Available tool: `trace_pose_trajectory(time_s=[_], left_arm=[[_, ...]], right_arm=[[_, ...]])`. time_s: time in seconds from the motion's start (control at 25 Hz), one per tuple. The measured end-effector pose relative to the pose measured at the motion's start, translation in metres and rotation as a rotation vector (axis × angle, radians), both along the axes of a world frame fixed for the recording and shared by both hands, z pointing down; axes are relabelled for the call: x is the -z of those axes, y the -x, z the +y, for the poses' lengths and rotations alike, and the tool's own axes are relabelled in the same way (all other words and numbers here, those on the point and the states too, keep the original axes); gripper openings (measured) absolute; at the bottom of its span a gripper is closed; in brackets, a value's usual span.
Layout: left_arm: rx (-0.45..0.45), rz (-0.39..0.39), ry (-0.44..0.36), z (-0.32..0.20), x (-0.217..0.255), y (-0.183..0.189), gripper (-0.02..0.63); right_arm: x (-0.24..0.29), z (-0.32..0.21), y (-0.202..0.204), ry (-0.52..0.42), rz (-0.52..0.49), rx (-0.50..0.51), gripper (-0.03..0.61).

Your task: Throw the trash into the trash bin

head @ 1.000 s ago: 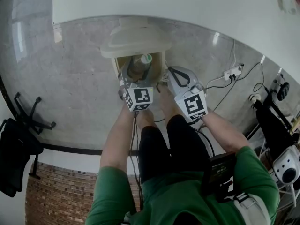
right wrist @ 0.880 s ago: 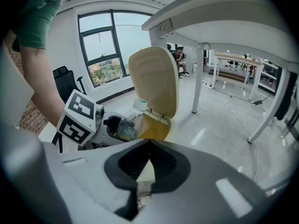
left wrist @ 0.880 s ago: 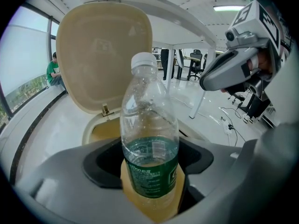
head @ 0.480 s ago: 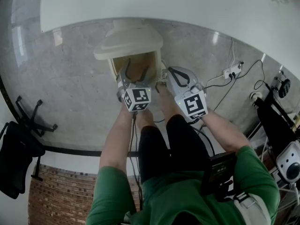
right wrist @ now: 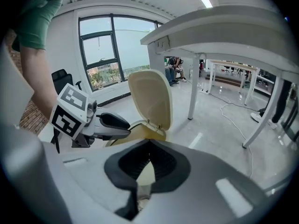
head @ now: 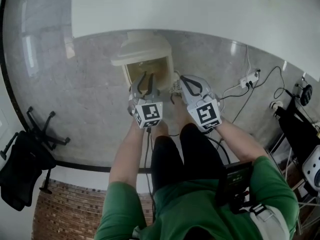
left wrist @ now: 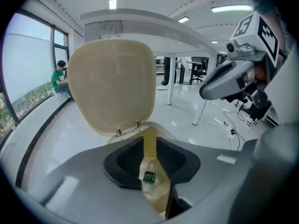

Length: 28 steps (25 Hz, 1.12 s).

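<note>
The bottle (left wrist: 149, 181) lies down inside the trash bin (head: 126, 73), below the rim on the yellowish inner wall. In the left gripper view it shows through the narrow slot between the jaws. It is seen past them, not pinched by them. Its long axis runs roughly along that slot, with the neck pointing away towards the hinge of the raised lid (head: 142, 48) and the green label just behind it. The left gripper (head: 147, 79) hangs over the opening and tilts down at it, so the bottle is straight ahead of it and beneath it. Its jaws have just been closing and now stand a little apart, with nothing touching the pads. The right gripper (head: 184, 79) sits just beside the bin's right edge, farther from the bottle, with its jaws pressed together and empty. By my reading the throw is done. What remains depends on the left gripper drawing back clear of the rim and the upright lid.
</note>
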<state>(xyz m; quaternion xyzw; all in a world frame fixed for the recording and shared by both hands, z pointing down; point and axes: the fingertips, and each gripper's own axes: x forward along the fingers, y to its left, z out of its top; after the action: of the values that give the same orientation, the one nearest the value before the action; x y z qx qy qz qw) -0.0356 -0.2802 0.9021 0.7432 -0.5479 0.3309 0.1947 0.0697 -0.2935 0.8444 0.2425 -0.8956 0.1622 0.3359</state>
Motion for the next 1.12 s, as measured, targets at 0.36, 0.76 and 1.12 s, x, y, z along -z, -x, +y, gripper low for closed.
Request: trace_pose_trajectory(time_s=[0.36, 0.76, 1.12], left_arm=[[0.067, 0.03, -0.04, 0.009, 0.083, 0.016, 0.008], [0.087, 0.088, -0.178, 0.021, 0.207, 0.019, 0.007], [0.077, 0.157, -0.314, 0.027, 0.313, 0.017, 0.006]], right_arm=[[0.071, 0.001, 0.025, -0.049, -0.045, -0.01, 0.003], [0.159, 0.014, 0.022, -0.094, -0.092, -0.063, 0.003], [0.258, 0.012, 0.025, -0.175, -0.185, -0.138, 0.003]])
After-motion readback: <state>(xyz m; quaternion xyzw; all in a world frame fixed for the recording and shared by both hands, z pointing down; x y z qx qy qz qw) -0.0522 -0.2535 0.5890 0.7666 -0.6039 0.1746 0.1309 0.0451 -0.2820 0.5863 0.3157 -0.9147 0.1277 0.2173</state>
